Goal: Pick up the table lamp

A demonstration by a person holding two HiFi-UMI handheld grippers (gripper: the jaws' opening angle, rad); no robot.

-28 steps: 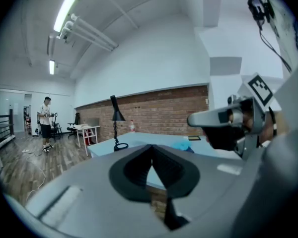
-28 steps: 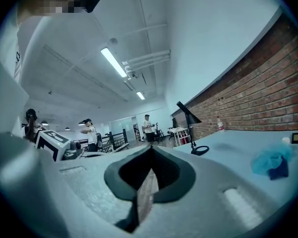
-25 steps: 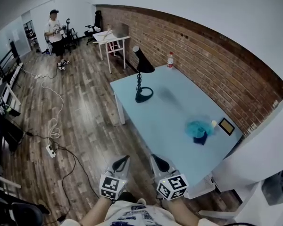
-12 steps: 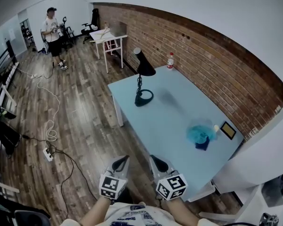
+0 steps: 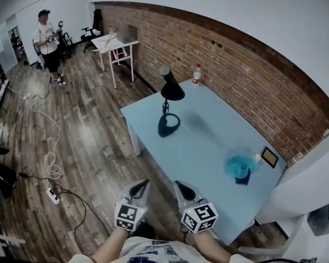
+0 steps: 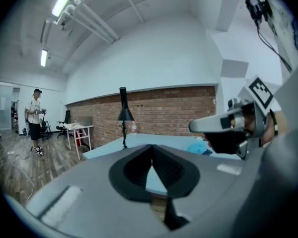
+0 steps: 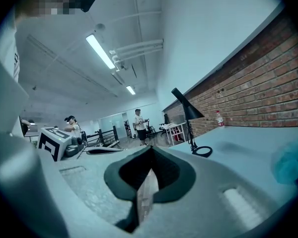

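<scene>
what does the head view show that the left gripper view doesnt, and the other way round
Only the head view: the power strip on the floor and the framed picture by the brick wall. Only the left gripper view: the ceiling light tubes. Both: the black table lamp on the blue table, the bottle behind it, and a person across the room.

A bottle (image 5: pixel 196 74) stands on the blue table (image 5: pixel 208 144) beside the brick wall (image 5: pixel 241 75), a person (image 5: pixel 46 40) far off.
</scene>
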